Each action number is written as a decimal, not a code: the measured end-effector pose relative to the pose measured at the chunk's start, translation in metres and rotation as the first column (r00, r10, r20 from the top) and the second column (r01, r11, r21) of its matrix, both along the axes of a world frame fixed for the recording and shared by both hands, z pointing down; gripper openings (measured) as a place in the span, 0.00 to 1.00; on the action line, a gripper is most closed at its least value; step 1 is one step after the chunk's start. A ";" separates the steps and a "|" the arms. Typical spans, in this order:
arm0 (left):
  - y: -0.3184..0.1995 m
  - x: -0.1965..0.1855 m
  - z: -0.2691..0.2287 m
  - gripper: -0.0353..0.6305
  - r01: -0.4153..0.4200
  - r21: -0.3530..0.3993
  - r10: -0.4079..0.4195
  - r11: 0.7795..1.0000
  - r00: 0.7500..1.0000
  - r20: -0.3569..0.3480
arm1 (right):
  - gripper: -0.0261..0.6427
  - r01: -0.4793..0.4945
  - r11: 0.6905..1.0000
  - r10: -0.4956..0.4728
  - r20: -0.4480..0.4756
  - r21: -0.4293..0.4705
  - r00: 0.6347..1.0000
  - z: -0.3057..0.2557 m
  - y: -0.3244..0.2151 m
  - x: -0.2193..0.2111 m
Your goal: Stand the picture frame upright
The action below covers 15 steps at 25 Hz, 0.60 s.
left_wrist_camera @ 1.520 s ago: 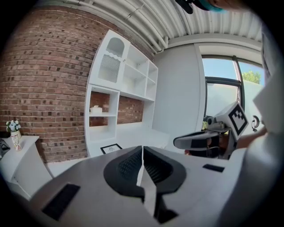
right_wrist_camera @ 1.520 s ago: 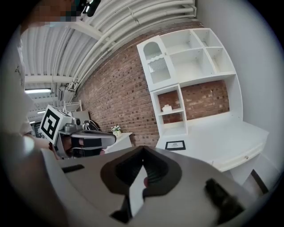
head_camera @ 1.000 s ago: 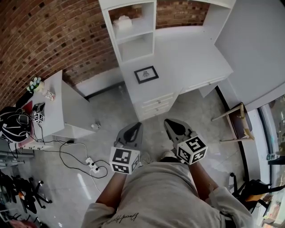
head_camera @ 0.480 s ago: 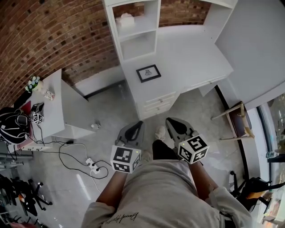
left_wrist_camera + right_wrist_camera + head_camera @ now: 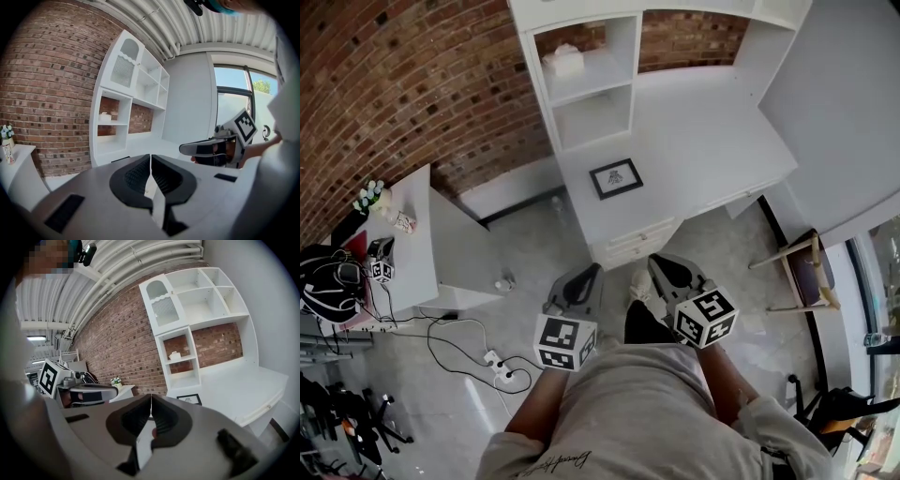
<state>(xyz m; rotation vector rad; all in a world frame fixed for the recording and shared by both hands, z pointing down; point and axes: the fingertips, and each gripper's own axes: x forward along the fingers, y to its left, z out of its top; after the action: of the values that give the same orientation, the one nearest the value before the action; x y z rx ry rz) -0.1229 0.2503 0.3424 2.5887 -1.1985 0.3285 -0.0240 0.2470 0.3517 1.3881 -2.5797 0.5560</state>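
A study room is shown, like one in a home. A big white bench (image 5: 712, 122) is set against a red brick wall (image 5: 412, 84), and white shelves (image 5: 595, 75) are built on top of it. A chair (image 5: 811, 272) is seen right of the bench. Left of the bench, a small white table (image 5: 408, 248) and loose cables (image 5: 450, 328) on the grey floor (image 5: 534, 234) are seen.

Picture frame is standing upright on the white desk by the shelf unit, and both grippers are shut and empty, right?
No: the head view shows the picture frame lying flat, face up, on the white desk by the shelf unit. The left gripper and right gripper are indeed shut and empty.
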 end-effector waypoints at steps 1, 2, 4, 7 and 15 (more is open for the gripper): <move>-0.008 0.001 0.001 0.09 0.002 0.000 -0.002 1.000 1.000 0.002 | 0.08 -0.001 1.000 0.001 0.001 -0.001 1.000 0.000 -0.009 0.003; -0.017 0.002 0.001 0.09 0.006 0.000 -0.006 1.000 1.000 0.004 | 0.08 0.001 1.000 -0.001 0.001 0.001 1.000 0.000 -0.019 0.006; -0.037 0.006 0.003 0.09 0.018 -0.001 -0.018 1.000 1.000 0.005 | 0.08 0.010 1.000 -0.010 -0.002 0.010 1.000 -0.001 -0.040 0.011; -0.071 0.013 0.003 0.09 0.041 0.002 -0.041 0.999 0.999 0.005 | 0.08 0.033 0.999 -0.033 -0.008 0.023 0.999 -0.002 -0.076 0.019; -0.159 0.034 0.006 0.09 0.096 -0.022 -0.096 0.995 0.995 -0.004 | 0.08 0.101 0.995 -0.100 -0.040 0.010 0.994 0.001 -0.170 0.040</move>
<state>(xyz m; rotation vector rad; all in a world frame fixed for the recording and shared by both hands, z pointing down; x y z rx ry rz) -0.0891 0.0918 0.3482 2.5013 -1.3052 0.3131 0.0161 0.0771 0.3526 1.2517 -2.6086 0.4935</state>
